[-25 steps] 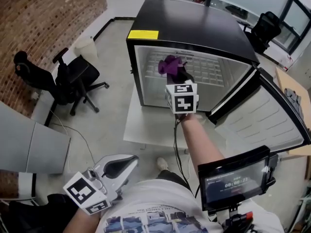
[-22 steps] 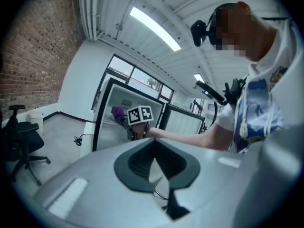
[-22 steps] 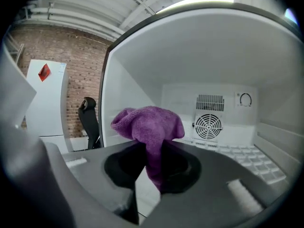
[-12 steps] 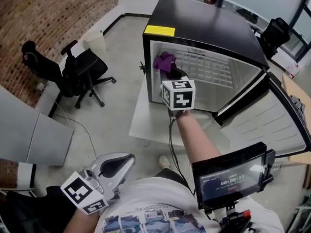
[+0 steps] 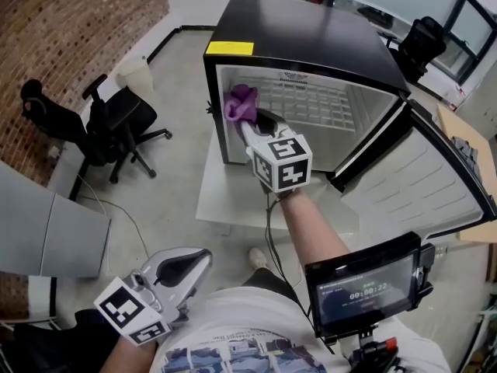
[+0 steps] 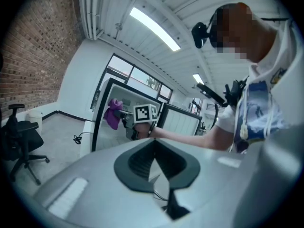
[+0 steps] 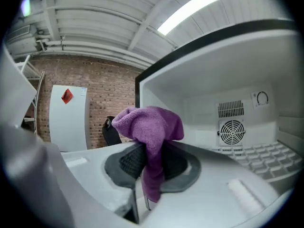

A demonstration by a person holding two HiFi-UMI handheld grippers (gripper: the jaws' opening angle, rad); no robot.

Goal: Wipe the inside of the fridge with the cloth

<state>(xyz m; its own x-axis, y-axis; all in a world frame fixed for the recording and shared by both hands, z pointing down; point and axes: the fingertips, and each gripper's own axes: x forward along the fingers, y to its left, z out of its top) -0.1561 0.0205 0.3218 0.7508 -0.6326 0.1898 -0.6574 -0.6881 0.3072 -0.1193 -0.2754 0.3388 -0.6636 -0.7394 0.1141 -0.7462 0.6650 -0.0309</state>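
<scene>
Fingers [image 7: 127, 161] of the right gripper [image 5: 252, 124] clamp the purple cloth [image 5: 239, 102] near the left wall inside the open fridge [image 5: 311, 29], wiping seemingly far from finished, while the left gripper [image 5: 189, 268] hangs closed, empty.

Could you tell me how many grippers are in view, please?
2. The right gripper holds the purple cloth at the fridge's open front; the left gripper sits low beside the person, shut, empty.
</scene>
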